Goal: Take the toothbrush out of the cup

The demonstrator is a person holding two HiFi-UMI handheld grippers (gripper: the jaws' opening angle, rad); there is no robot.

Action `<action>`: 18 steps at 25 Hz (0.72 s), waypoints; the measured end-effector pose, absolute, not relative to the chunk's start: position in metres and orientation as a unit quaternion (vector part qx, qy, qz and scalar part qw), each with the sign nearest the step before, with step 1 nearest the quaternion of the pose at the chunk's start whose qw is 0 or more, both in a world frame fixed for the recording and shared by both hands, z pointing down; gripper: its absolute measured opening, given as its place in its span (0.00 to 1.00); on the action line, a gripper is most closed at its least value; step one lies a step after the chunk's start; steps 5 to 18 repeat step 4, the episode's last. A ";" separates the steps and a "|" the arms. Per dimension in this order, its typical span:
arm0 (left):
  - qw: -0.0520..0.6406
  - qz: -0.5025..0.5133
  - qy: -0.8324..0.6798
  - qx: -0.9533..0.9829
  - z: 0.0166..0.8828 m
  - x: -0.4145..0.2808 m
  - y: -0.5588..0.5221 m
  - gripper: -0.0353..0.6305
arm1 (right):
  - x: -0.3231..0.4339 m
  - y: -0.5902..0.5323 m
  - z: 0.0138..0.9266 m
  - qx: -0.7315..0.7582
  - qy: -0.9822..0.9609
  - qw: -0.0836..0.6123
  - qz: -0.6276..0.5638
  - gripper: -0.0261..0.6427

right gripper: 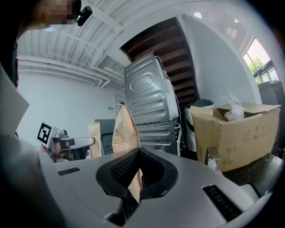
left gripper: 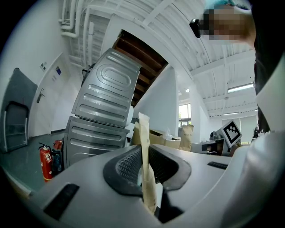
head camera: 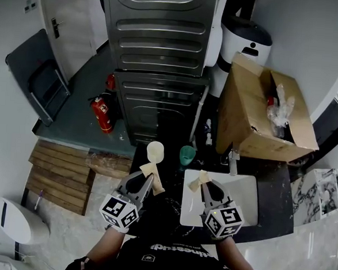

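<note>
- Tan kraft-paper sleeve (head camera: 157,188), long and narrow, sits clenched in my left gripper (head camera: 150,179) in the head view. My right gripper (head camera: 203,185) pinches a wider tan paper pouch (head camera: 197,181). Ahead on the black counter (head camera: 272,190) stand a cream plastic cup (head camera: 155,151) and a green plastic cup (head camera: 186,155), near the white sink (head camera: 243,194). No bare toothbrush shows in either cup from here.
- Left gripper view: the pads squeeze the sleeve (left gripper: 144,151) low on its length, and its top end stands upright above the jaws.
- Right gripper view: the jaws are closed tight on the pouch's (right gripper: 124,129) lower edge, dotted print on its face.
- My guess is the toothbrush may be inside the sleeve, clear of both cups, but I can't confirm that. It should be light and stiff along the handle. The wrapper is thin and crumple-prone, so I'd take it mid-handle, gently.
</note>
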State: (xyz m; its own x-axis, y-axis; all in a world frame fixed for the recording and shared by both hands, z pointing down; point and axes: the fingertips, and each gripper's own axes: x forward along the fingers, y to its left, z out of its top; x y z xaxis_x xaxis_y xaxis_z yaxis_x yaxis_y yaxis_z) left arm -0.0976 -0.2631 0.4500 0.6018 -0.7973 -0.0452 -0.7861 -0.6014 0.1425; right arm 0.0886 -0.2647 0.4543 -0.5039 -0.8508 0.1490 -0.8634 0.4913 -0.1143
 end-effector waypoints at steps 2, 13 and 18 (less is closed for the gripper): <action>0.055 -0.052 -0.442 0.894 0.451 -0.096 -0.264 0.14 | 0.089 -0.265 0.455 0.496 -0.863 0.037 0.087 0.09; 0.056 -0.052 -0.441 0.894 0.451 -0.095 -0.265 0.14 | 0.090 -0.266 0.455 0.496 -0.863 0.039 0.087 0.09; 0.056 -0.052 -0.441 0.894 0.451 -0.095 -0.265 0.14 | 0.090 -0.266 0.455 0.496 -0.863 0.039 0.087 0.09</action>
